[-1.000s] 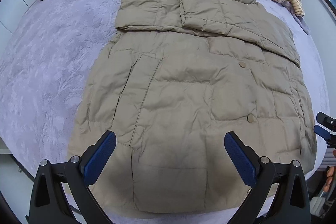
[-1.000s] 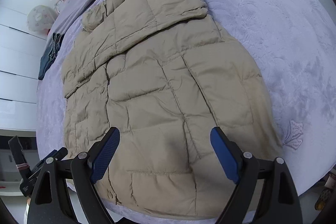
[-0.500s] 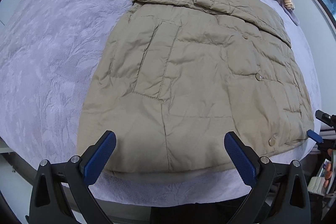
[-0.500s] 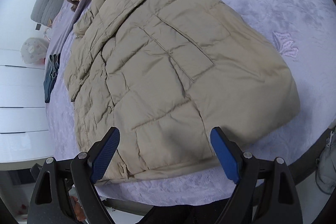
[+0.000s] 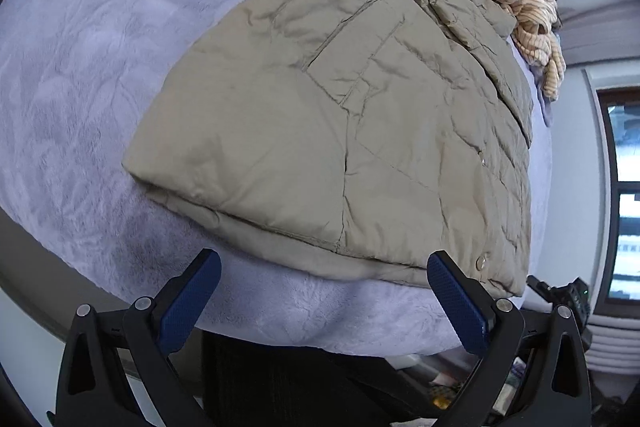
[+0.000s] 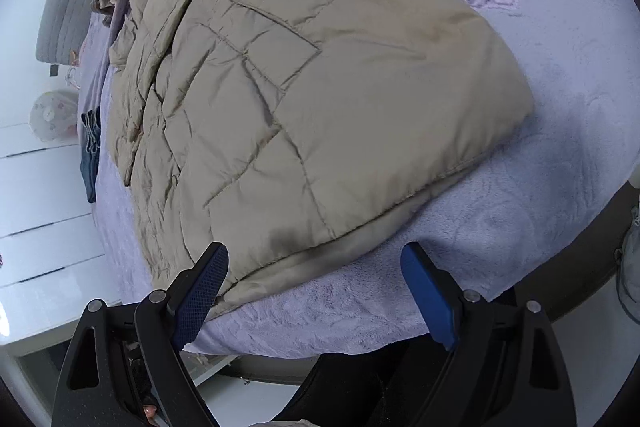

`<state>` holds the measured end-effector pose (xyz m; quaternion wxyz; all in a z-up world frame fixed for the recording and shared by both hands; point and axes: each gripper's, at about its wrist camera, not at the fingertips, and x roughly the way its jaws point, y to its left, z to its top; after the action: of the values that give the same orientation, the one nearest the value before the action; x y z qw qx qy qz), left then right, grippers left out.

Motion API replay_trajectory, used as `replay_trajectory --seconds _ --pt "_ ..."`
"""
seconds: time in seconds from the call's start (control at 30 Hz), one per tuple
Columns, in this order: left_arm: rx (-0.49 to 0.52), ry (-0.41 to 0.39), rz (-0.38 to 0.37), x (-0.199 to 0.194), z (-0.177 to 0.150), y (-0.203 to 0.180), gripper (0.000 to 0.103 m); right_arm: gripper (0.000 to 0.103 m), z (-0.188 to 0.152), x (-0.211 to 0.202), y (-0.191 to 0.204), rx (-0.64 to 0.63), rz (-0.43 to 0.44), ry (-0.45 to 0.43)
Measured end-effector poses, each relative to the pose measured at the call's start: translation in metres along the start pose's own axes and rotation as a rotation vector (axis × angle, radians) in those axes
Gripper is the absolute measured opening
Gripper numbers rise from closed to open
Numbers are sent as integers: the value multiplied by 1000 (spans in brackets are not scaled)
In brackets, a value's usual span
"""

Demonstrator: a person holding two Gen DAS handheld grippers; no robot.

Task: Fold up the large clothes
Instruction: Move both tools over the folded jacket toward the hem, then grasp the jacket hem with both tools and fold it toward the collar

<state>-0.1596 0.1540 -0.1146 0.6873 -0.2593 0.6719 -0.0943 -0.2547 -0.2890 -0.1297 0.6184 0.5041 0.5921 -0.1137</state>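
One khaki quilted jacket (image 5: pixel 360 131) lies flat on the lilac bed (image 5: pixel 100 67), its hem along the near edge and its collar toward the far edge. Stitched panels, a patch pocket and snap buttons show on the front; the fabric is creased, and the upper part is folded over on itself. In the right wrist view the jacket (image 6: pixel 320 107) has a rounded, puffy hem corner near the near edge of the bed (image 6: pixel 560 27).

Left tool (image 5: pixel 324 301) hovers just off the near edge, level with the hem, its blue pads wide apart and holding nothing. Right tool (image 6: pixel 316 297) sits at the same edge, jaws equally wide and empty; its left pad (image 6: pixel 200 291) is just beside the hem, and I cannot tell whether it touches.

A striped garment (image 5: pixel 536 23) is heaped by the far edge beyond the collar, and jeans (image 6: pixel 90 155) lie at the left edge of the bed in the right wrist view.

Compared with a second ago, both tools have dropped back and down: then they hung over the jacket's lower half, now the hem lies ahead of the pads with bare bedspread between. Both views look across the jacket at a lower angle. The jaw spread of both is unchanged, and the jacket lies as it did.
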Motion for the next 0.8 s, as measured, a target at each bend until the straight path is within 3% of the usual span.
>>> replay_trajectory --seconds 0.17,0.3,0.37,0.43,0.5,0.57,0.63,0.67,0.73,0.8 --pt "-105 2 -54 20 8 9 103 90 8 10 -25 140 102 1" --pt "-112 -31 -69 27 22 0 103 91 15 17 -32 210 174 -16" --pt "-97 -54 -81 26 29 -7 89 91 17 16 -33 231 205 -26" --pt "-73 -50 -96 27 34 -14 51 91 18 12 -32 242 265 -52" --pt "-35 -50 -101 25 38 -21 23 91 19 7 -31 243 312 -71" --pt "12 -69 -93 17 40 -26 20 86 21 5 -31 253 321 -79" --pt "62 -89 -91 8 42 -33 13 63 23 8 -30 268 316 -69" --pt "80 -93 -92 5 42 -35 13 57 23 11 -28 278 313 -63" --pt "113 -102 -96 -1 45 -41 13 30 23 15 -26 281 286 -58" --pt "141 -109 -97 -7 48 -44 13 13 22 14 -24 274 248 -74"
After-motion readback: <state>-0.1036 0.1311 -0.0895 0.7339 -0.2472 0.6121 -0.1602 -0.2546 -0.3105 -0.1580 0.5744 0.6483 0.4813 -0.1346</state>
